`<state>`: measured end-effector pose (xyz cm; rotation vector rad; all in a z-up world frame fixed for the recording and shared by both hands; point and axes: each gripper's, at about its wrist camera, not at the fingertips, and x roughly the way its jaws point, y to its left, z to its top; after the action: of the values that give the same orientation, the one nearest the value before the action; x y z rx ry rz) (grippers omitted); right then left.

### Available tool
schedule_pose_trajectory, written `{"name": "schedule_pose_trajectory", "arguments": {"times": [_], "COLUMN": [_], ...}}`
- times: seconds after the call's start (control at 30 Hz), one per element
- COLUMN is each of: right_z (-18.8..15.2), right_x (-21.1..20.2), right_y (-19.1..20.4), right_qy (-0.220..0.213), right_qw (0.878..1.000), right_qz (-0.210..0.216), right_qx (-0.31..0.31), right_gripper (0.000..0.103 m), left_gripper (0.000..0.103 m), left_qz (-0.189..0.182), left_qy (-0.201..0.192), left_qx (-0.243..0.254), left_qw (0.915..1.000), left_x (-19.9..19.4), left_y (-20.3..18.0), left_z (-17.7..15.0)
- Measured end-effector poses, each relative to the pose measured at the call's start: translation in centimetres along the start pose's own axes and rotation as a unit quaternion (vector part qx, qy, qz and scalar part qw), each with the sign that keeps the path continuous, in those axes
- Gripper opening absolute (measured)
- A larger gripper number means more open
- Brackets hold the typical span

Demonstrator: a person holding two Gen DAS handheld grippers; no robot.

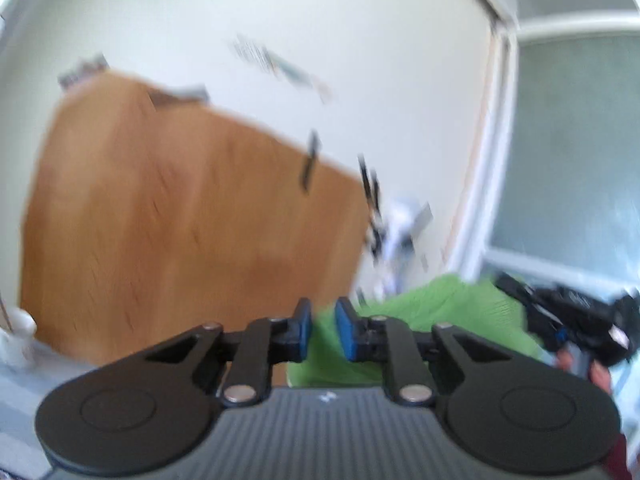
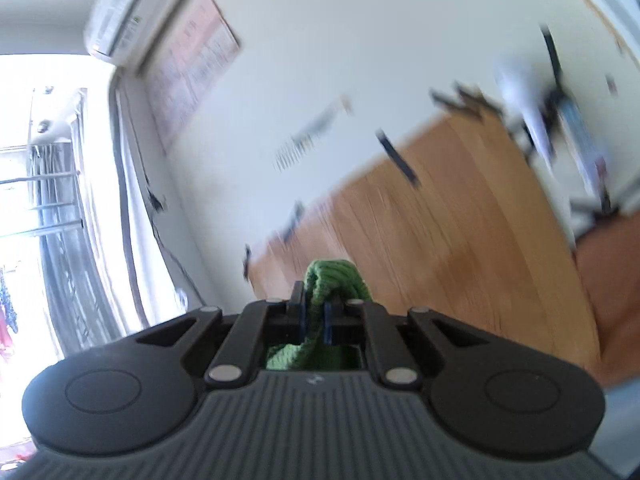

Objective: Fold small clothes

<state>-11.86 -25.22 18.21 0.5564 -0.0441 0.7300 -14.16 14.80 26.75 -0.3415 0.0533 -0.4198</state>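
A green knitted garment (image 1: 448, 312) hangs between both grippers, with blurred wall behind it. In the left wrist view my left gripper (image 1: 325, 330) has green fabric filling the narrow gap between its blue pads (image 1: 346, 332), and the cloth runs off to the right. There it reaches the black body of the other gripper (image 1: 576, 320), held by a person's hand (image 1: 600, 376). In the right wrist view my right gripper (image 2: 315, 318) is shut on a bunched fold of the green garment (image 2: 334, 276), which bulges out above the pads.
A brown wooden panel (image 1: 180, 220) stands against a white wall. A frosted window (image 1: 568, 160) is at the right, a white cup (image 1: 16, 340) at the left edge. A dark stand (image 2: 560, 92), an air conditioner (image 2: 116, 20) and a bright doorway (image 2: 40, 200) show in the right wrist view.
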Motion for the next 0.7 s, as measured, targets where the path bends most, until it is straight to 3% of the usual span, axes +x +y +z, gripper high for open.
{"name": "schedule_pose_trajectory", "arguments": {"times": [0.07, 0.13, 0.23, 0.37, 0.43, 0.57, 0.67, 0.7], "right_z": [1.9, 3.4, 3.9, 3.3, 2.4, 2.6, 1.8, 1.3], "right_x": [0.1, 0.8, 2.1, 4.0, 4.3, 3.4, 3.2, 3.1], "right_y": [1.6, 2.4, 3.8, 3.7, 3.3, 3.8, 5.6, 6.1], "right_qy": [-0.023, -0.027, -0.007, 0.026, 0.041, 0.078, 0.121, 0.136], "right_qw": [1.000, 0.999, 0.999, 0.995, 0.995, 0.995, 0.989, 0.986], "right_qz": [-0.006, -0.005, -0.023, -0.053, -0.052, -0.007, 0.051, 0.072], "right_qx": [-0.016, -0.024, -0.048, -0.079, -0.074, -0.057, -0.061, -0.067], "right_gripper": [0.011, 0.011, 0.011, 0.011, 0.011, 0.011, 0.011, 0.011], "left_gripper": [0.002, 0.002, 0.003, 0.011, 0.025, 0.039, 0.069, 0.095], "left_qz": [0.033, 0.034, 0.055, 0.054, 0.047, 0.043, 0.030, 0.023], "left_qy": [-0.049, -0.066, -0.063, -0.016, 0.009, 0.030, 0.008, -0.004], "left_qx": [-0.005, -0.022, -0.012, 0.027, 0.045, 0.078, 0.099, 0.102], "left_qw": [0.9983, 0.9970, 0.9964, 0.9980, 0.9978, 0.9956, 0.9946, 0.9945], "left_x": [-2.0, -2.9, -3.0, -1.0, 0.9, 2.3, 1.7, 1.2], "left_y": [0.1, 0.7, 0.3, -1.1, -2.4, -3.9, -4.2, -4.4], "left_z": [2.1, 3.7, 4.0, 0.9, -1.2, -3.2, -2.9, -2.5]}}
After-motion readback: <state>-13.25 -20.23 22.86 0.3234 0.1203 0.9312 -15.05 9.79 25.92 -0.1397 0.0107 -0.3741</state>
